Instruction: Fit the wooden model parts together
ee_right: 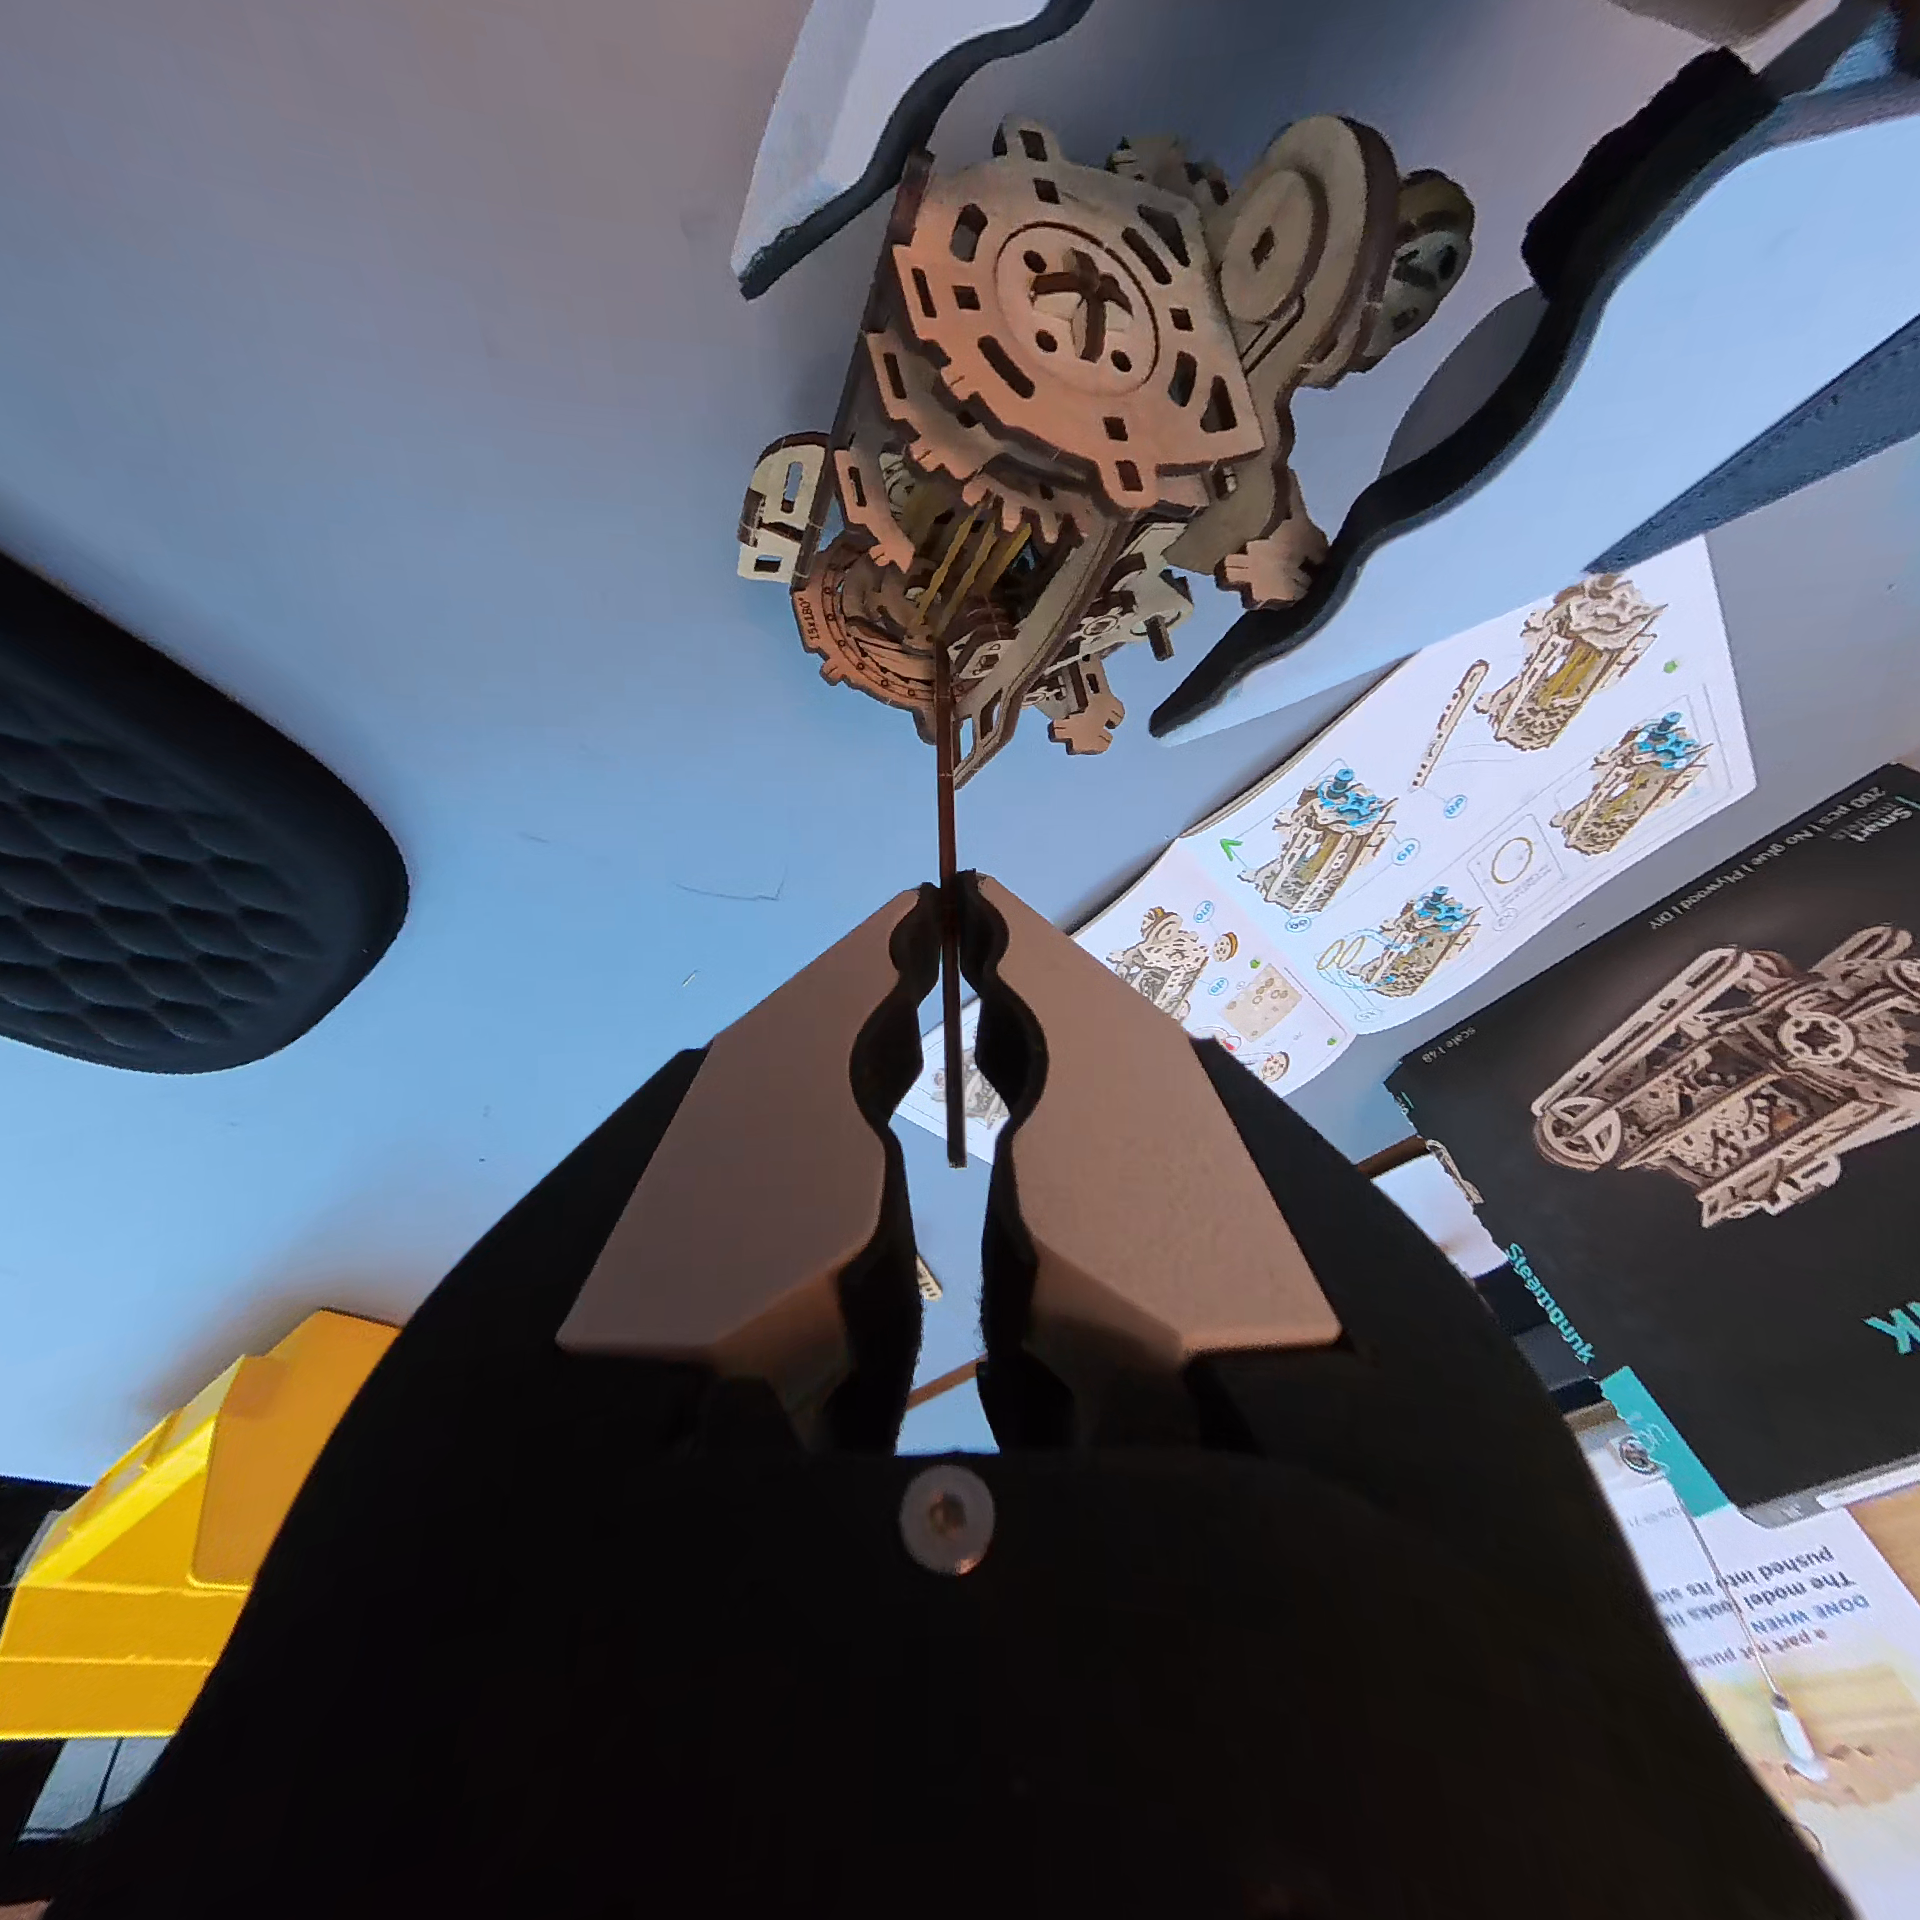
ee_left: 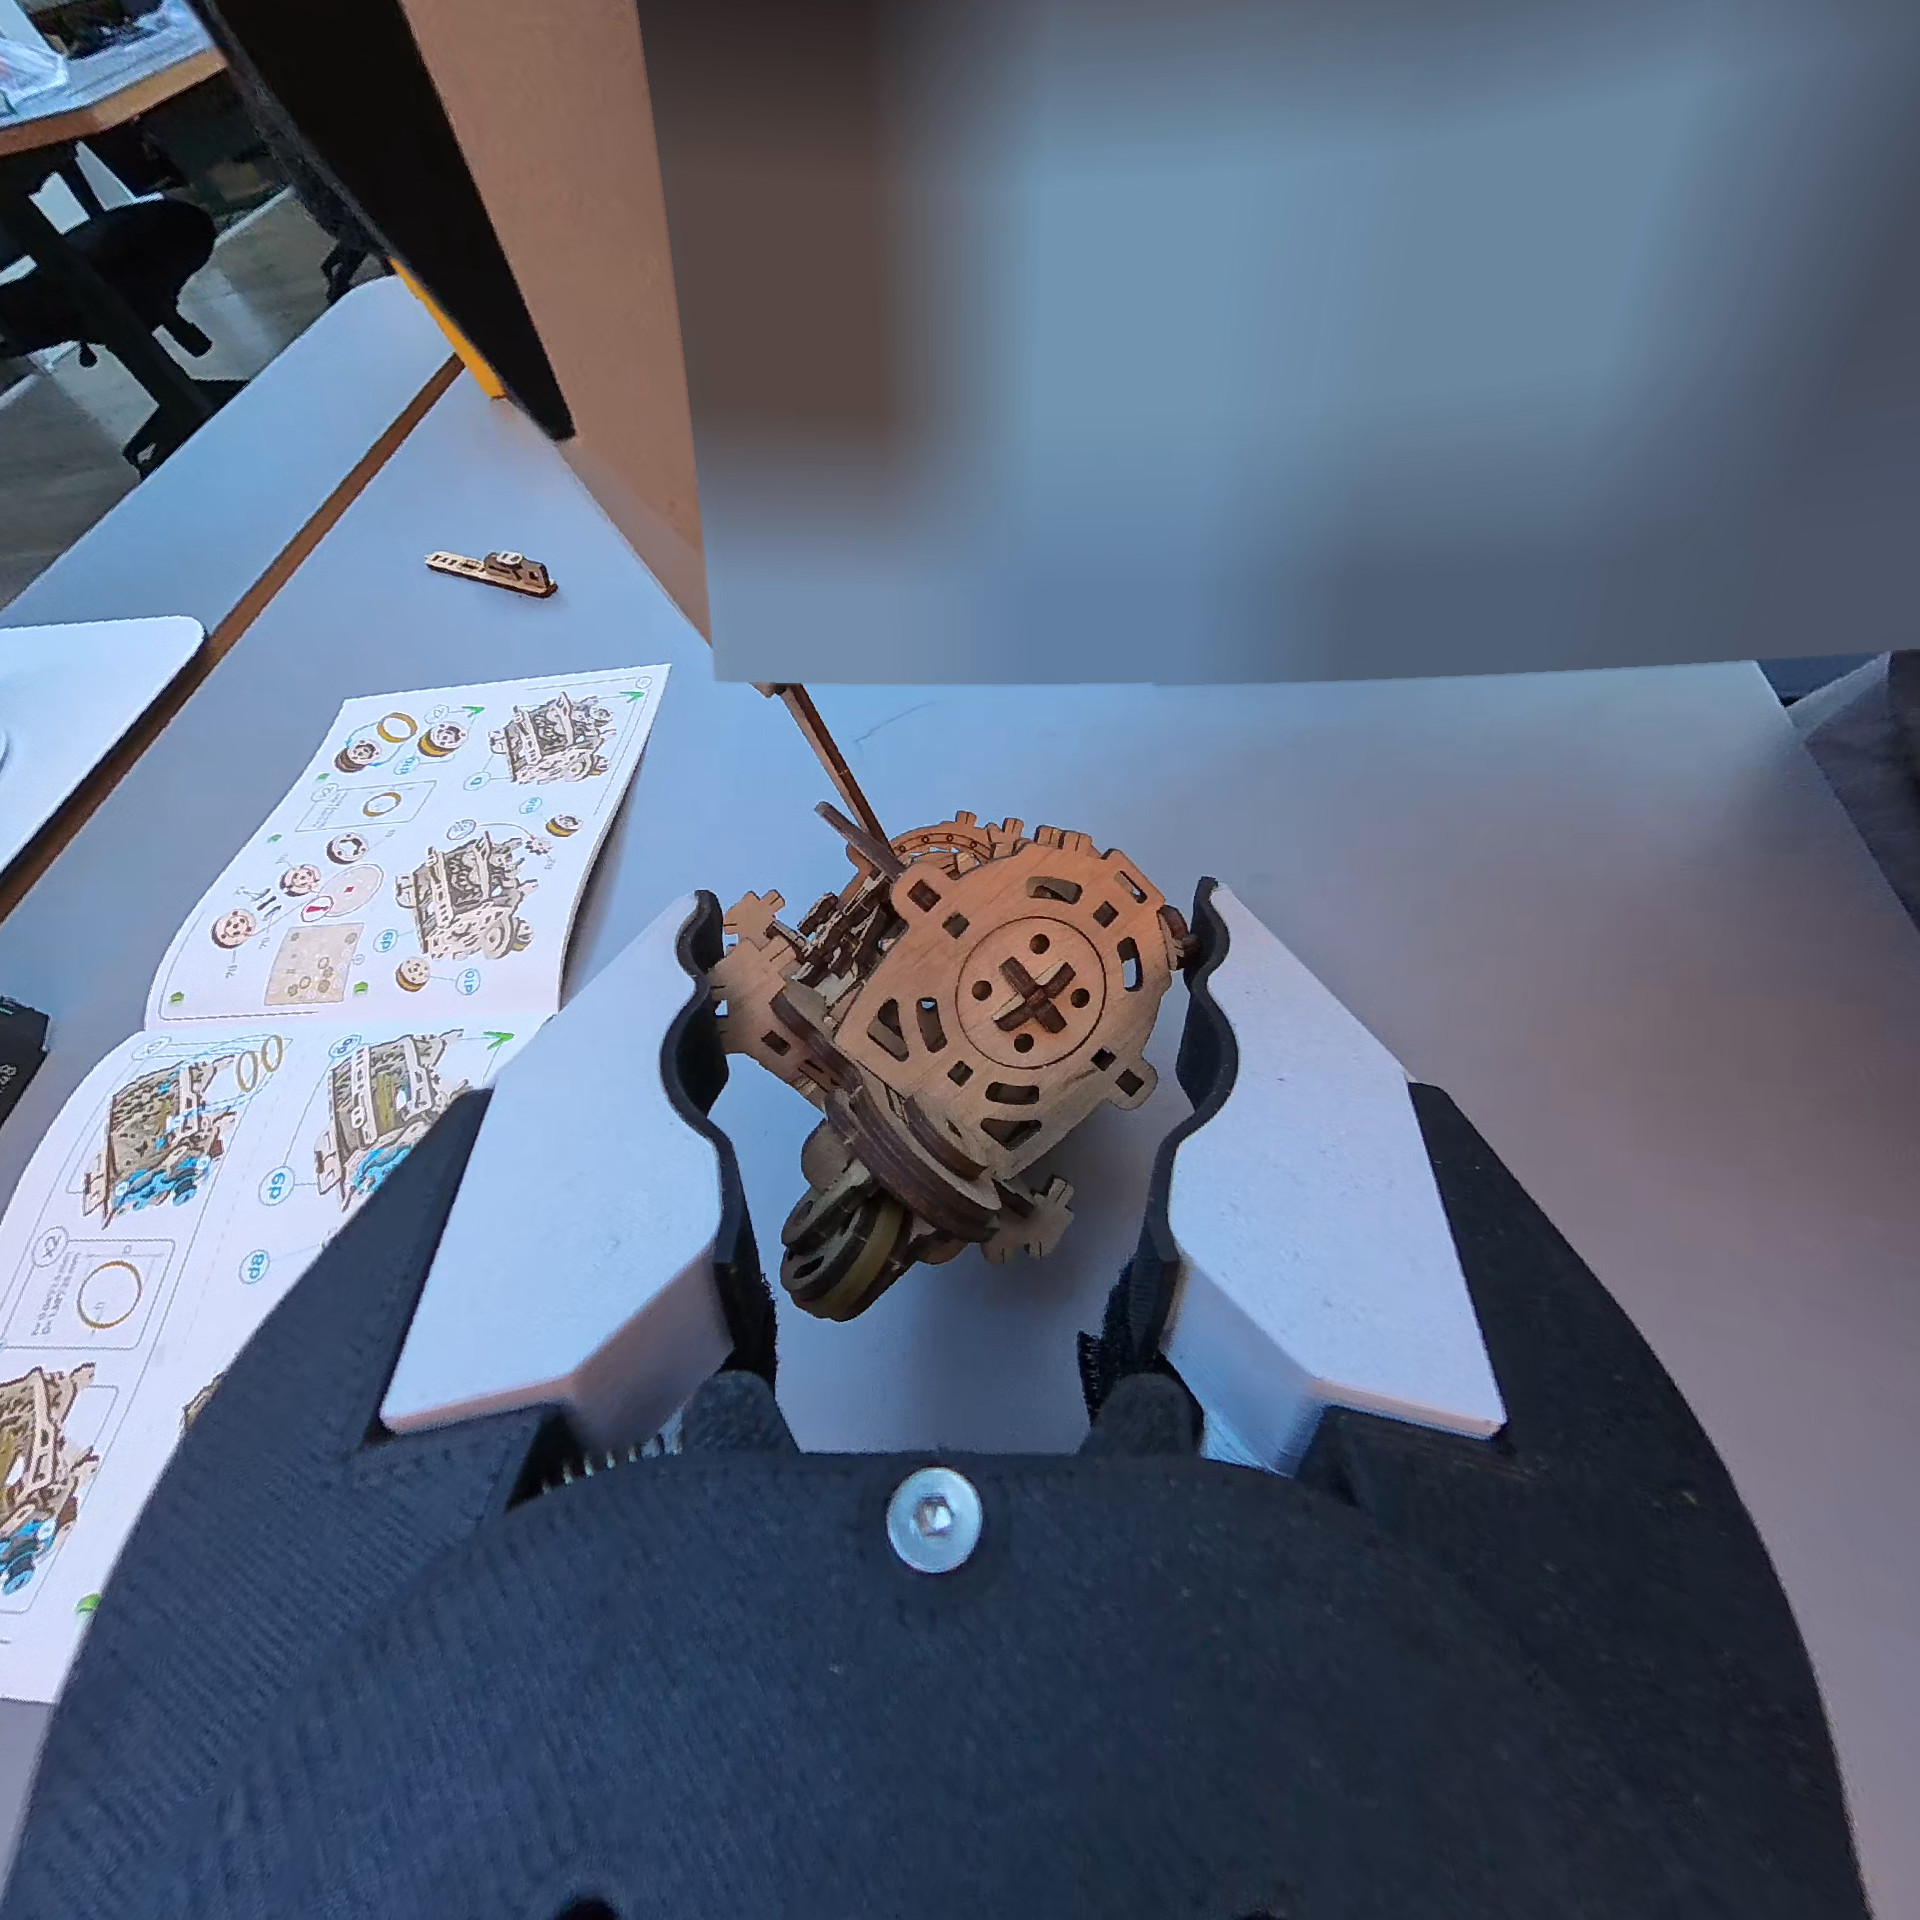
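Note:
A partly built wooden model (ee_left: pixel 966 1029) with gears and small wheels is tilted above the grey table (ee_left: pixel 1455 935). My left gripper (ee_left: pixel 956 914) is shut on the model, its white fingers (ee_left: pixel 623 1122) pressing it from both sides. My right gripper (ee_right: pixel 948 896) is shut on a thin dark wooden strip (ee_right: pixel 947 821). The strip's far end reaches into the gear side of the model (ee_right: pixel 1049 395). In the left wrist view the strip (ee_left: pixel 836 764) comes down from behind a blurred patch into the model's top.
An open instruction booklet (ee_left: pixel 416 862) lies left of the model and shows in the right wrist view (ee_right: pixel 1455 831). A black model box (ee_right: pixel 1714 1091), a yellow bin (ee_right: pixel 135 1538) and a dark padded object (ee_right: pixel 156 862) are nearby. A loose wooden piece (ee_left: pixel 490 570) lies by the wooden panel (ee_left: pixel 561 260). Some 6 centimeters of space lies between my two pairs of fingers.

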A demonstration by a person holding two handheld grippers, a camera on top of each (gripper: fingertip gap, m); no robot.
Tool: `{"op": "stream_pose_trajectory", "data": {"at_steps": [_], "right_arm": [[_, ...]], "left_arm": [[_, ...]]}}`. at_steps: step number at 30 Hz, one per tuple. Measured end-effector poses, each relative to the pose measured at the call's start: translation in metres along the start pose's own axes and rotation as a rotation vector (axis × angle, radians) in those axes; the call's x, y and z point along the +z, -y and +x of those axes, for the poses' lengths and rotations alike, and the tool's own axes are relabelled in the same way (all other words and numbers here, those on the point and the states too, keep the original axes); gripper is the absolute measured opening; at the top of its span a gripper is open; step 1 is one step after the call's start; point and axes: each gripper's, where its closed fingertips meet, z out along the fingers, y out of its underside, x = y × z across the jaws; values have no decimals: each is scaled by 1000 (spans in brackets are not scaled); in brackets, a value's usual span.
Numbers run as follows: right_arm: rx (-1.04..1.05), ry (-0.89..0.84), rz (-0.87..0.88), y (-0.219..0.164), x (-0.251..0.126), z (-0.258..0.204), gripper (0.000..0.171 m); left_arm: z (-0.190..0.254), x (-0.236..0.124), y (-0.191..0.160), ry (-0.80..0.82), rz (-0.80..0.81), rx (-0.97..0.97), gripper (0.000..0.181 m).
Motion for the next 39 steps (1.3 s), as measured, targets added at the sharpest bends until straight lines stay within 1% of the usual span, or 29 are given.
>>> {"op": "stream_pose_trajectory", "data": {"at_steps": [11, 15, 21, 32, 39], "right_arm": [[45, -19, -101, -1, 0, 0, 1], [83, -7, -108, -1, 2, -2, 1], [89, 34, -45, -3, 4, -5, 2], [20, 7, 43, -1, 6, -3, 1], [29, 42, 130, 2, 10, -4, 1]], "left_arm": [[-2, 0, 0, 14, -2, -8, 89], [-3, 1, 0, 21, -4, -18, 88], [-4, 2, 1, 18, -4, -35, 88], [-3, 2, 2, 2, 5, -39, 88], [-1, 1, 3, -24, 24, -64, 88]]}}
